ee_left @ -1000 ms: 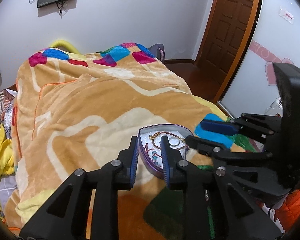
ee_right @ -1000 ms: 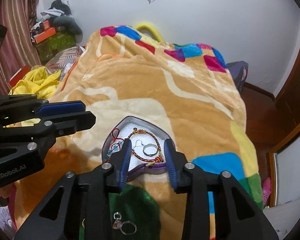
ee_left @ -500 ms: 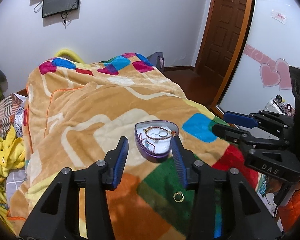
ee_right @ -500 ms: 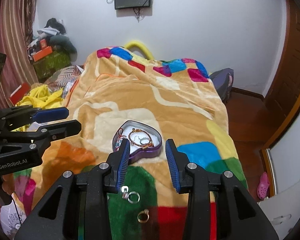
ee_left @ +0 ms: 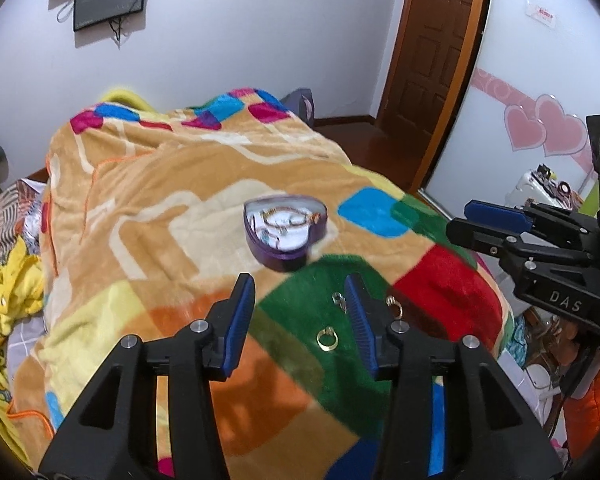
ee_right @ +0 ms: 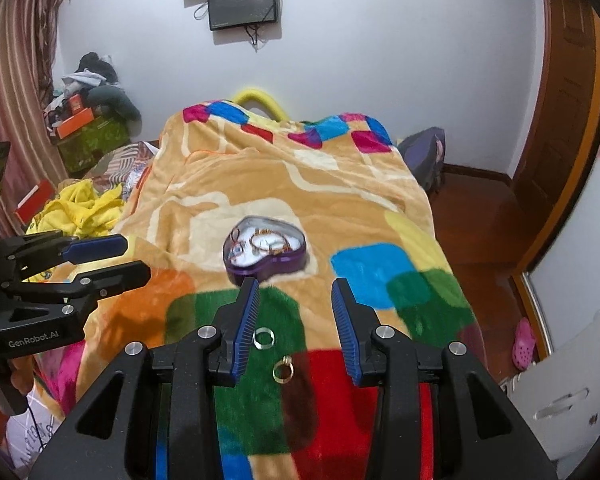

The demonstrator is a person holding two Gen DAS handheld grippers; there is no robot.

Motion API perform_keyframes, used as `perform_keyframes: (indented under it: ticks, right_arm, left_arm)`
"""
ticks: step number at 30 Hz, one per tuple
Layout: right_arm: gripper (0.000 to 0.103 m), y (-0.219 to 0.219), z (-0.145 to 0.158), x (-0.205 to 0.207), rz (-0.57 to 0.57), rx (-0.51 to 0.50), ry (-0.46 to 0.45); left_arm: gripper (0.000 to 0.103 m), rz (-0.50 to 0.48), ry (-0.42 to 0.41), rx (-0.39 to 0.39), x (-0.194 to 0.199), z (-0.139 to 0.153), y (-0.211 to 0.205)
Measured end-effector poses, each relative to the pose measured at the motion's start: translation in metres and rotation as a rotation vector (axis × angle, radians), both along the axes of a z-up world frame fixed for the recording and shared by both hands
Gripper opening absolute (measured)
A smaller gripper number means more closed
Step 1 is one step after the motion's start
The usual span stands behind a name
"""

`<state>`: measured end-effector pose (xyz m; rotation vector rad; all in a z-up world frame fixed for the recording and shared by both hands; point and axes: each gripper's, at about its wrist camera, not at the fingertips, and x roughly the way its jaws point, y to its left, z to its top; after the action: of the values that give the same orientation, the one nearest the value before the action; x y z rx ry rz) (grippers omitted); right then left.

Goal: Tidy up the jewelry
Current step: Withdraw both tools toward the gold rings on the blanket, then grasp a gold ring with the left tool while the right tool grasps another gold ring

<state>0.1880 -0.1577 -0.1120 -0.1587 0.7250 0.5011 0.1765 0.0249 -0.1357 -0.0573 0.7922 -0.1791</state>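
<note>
A purple heart-shaped jewelry box [ee_left: 286, 232] lies open on the blanket, holding a beaded bracelet, a ring and small pieces; it also shows in the right wrist view [ee_right: 266, 250]. Nearer me on the green patch lie a gold ring [ee_left: 327, 338], a small silver clasp piece [ee_left: 339, 301] and another gold ring [ee_left: 395, 307]. The right wrist view shows a silver ring [ee_right: 265, 337] and a gold ring [ee_right: 283, 371]. My left gripper [ee_left: 300, 320] is open and empty above the rings. My right gripper [ee_right: 294, 326] is open and empty, short of the box.
The colourful patchwork blanket [ee_right: 300, 184] covers the bed. Yellow clothes [ee_right: 80, 208] and boxes lie at the left. A wooden door [ee_left: 432, 60] and a wardrobe panel with pink hearts [ee_left: 548, 128] stand at the right. A screen [ee_right: 242, 4] hangs on the far wall.
Both grippers have pulled back and up from the box and opened wider. The loose rings on the green patch have come into view.
</note>
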Motion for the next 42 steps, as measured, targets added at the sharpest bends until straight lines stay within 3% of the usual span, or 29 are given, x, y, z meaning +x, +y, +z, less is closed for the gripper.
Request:
perform_keyframes:
  ticks: [12,23,28,34,37,39,42]
  right_arm:
    - [0.034,-0.012,-0.047,-0.005,-0.016,-0.031,0.141]
    - [0.034,0.001,-0.094,0.002,0.050,-0.092,0.276]
    - [0.034,0.002,-0.098,0.003,0.056,-0.084,0.255]
    - [0.034,0.009,-0.102,0.000,0.064,-0.116,0.194]
    - [0.028,0.010,-0.103,0.000,0.064,-0.114,0.180]
    - [0.018,0.010,-0.103,0.001,0.065,-0.108,0.182]
    - [0.018,0.011,-0.102,0.002,0.063,-0.099,0.186]
  left_arm:
    - [0.046,-0.043,0.126,-0.024,-0.002,-0.051,-0.017]
    - [0.044,-0.066,0.210,-0.027,0.013,-0.089,-0.025]
    - [0.033,-0.063,0.204,-0.024,0.018,-0.094,-0.026]
    - [0.028,-0.078,0.206,-0.023,0.022,-0.097,-0.029]
    - [0.021,-0.083,0.205,-0.016,0.024,-0.099,-0.032]
    - [0.017,-0.081,0.203,-0.012,0.026,-0.099,-0.033]
    - [0.017,-0.079,0.199,-0.007,0.025,-0.098,-0.033]
